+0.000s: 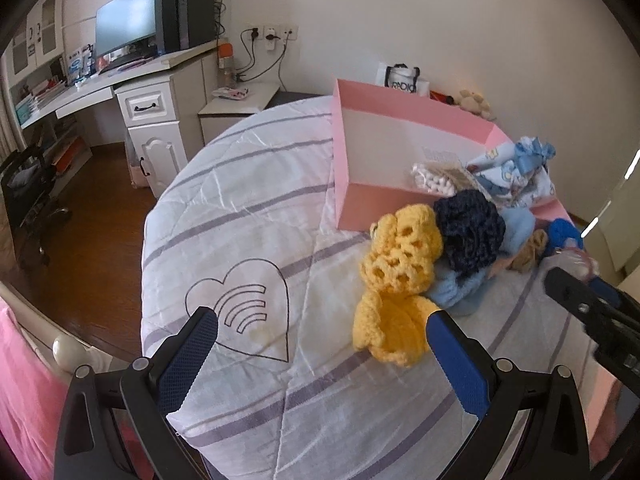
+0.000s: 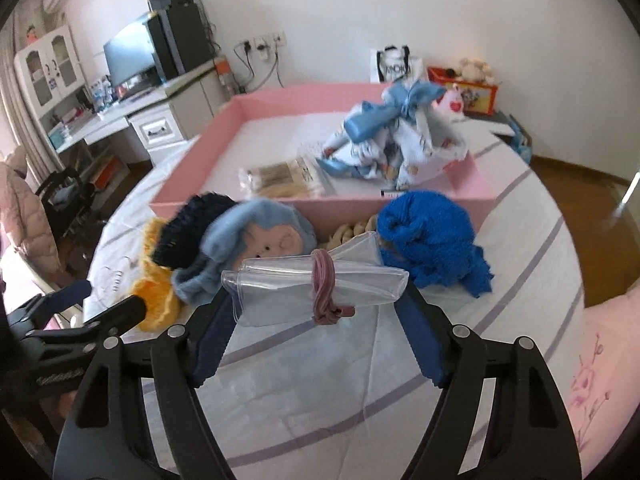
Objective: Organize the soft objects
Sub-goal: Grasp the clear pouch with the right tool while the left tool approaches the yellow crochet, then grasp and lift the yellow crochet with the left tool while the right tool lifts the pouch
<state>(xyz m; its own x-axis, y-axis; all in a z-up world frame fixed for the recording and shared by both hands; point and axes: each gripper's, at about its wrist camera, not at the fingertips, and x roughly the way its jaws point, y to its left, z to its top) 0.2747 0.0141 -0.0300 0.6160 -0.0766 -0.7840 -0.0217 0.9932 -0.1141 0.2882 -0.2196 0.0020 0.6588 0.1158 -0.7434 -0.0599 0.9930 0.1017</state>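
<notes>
Right tongs (image 2: 316, 304) pinch rolled clear pouch (image 2: 320, 280) w/ left tongs (image 1: 320, 332) spread, so lift it level over pink box (image 2: 276, 92) wall, then release.

Both views are lit by soft, even daylight, and only faint shadows are cast on the bed (image 1: 256, 208). Bright streaks of glare are seen on the wooden floor (image 2: 624, 196) at the right. Strong fisheye bending is shown, with dark vignetted corners. Slight motion blur is noticed on the patterned cloth bundle (image 2: 396, 140) and the far desk (image 2: 132, 112).
</notes>
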